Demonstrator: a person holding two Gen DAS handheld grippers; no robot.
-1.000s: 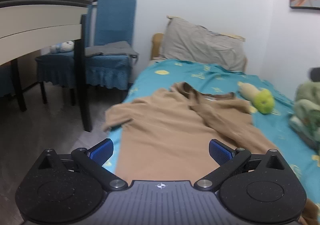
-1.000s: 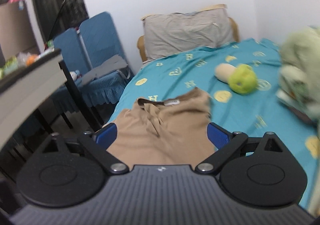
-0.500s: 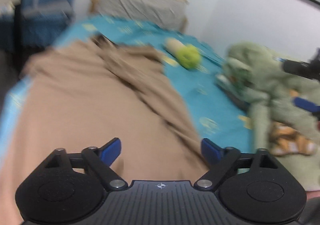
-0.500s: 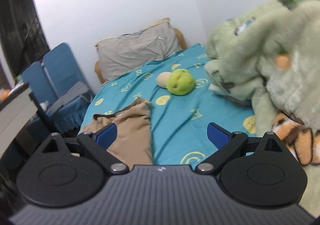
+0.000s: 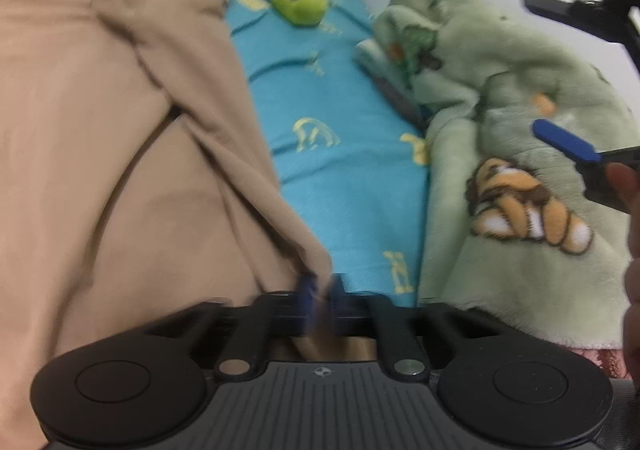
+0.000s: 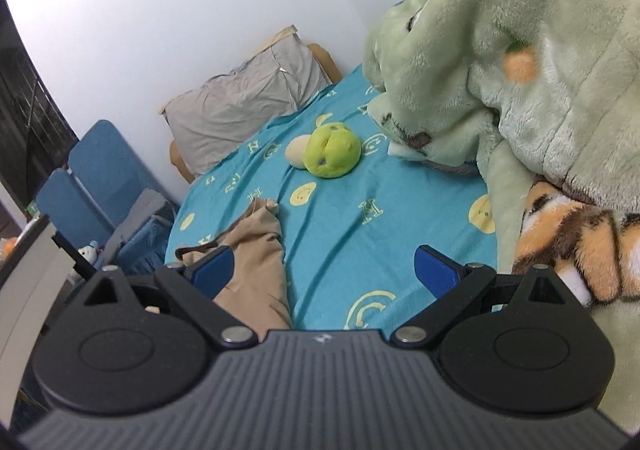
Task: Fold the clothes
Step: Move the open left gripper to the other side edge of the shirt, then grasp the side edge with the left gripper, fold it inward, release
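L claw (image 5: 320, 290) pinched on tan shirt (image 5: 120, 130) hem corner at bed (image 5: 340, 170) edge, R claw (image 6: 326, 270) wide & empty over sheet; thin bite w/ blur, so fabric prob slips when pulled.

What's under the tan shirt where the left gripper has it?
The tan shirt lies on the teal bedsheet, which shows beside it. The left gripper is shut on its edge. Whatever lies beneath the spread fabric is covered.

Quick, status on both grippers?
Left gripper: jaws closed on the tan shirt edge.
Right gripper: jaws open, holding nothing, above the bedsheet.
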